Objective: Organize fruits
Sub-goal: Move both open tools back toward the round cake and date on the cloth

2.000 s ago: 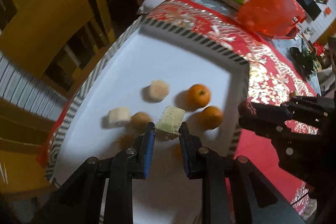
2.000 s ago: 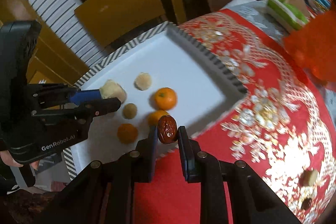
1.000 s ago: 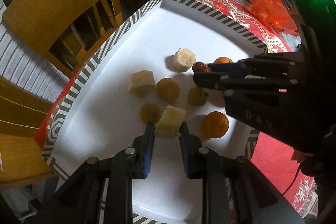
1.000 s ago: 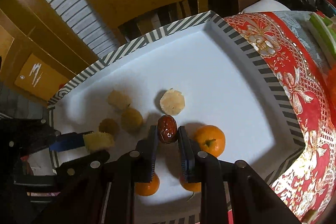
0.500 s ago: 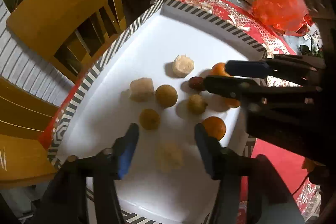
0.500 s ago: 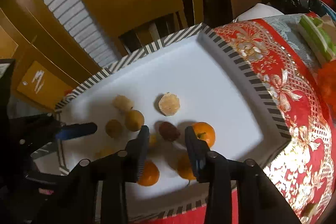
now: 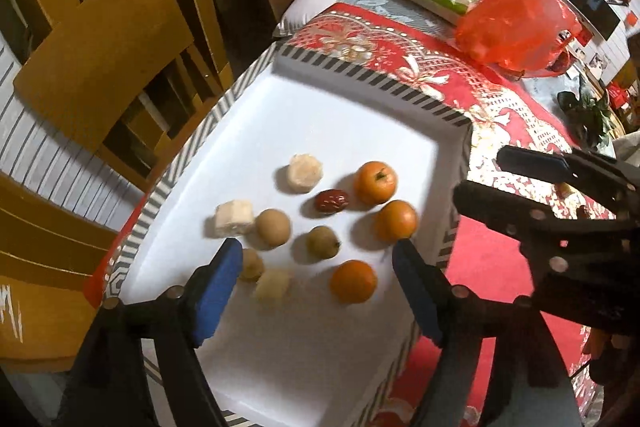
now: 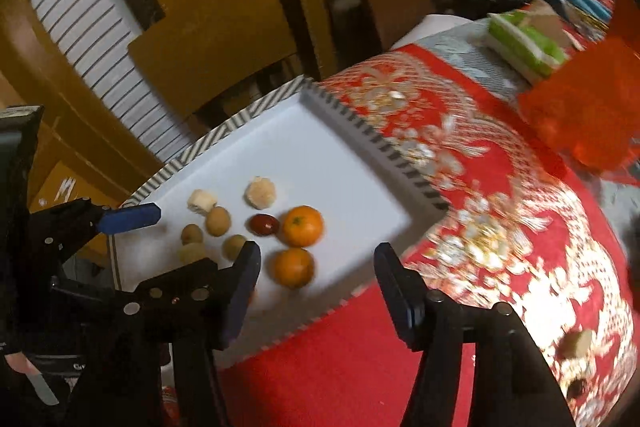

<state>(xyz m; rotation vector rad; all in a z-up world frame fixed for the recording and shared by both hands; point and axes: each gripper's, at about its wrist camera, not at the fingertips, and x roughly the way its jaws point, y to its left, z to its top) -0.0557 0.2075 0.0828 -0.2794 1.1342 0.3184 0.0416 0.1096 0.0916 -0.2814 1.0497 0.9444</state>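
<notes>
**Fruit lies loose on the tray, both jaws wide apart**

The desk (image 7: 492, 103), under a red and gold cloth, carries a white tray (image 7: 360, 131) with a striped rim. A red plastic bag (image 7: 516, 23) sits at one o'clock in the left wrist view.

The left gripper (image 7: 318, 291) hangs over the tray's near end, its blue-padded jaws spread and holding nothing. The right gripper (image 8: 316, 291) is over the tray's near corner, jaws likewise spread and empty.

All the fruit rests on the tray. Three oranges (image 7: 376, 183) cluster at three o'clock of the group. Pale cut chunks (image 7: 235, 218) and small brownish round fruits (image 7: 273, 227) lie at nine o'clock. A dark red date (image 7: 331, 202) lies in the middle, just beside the far orange.
</notes>
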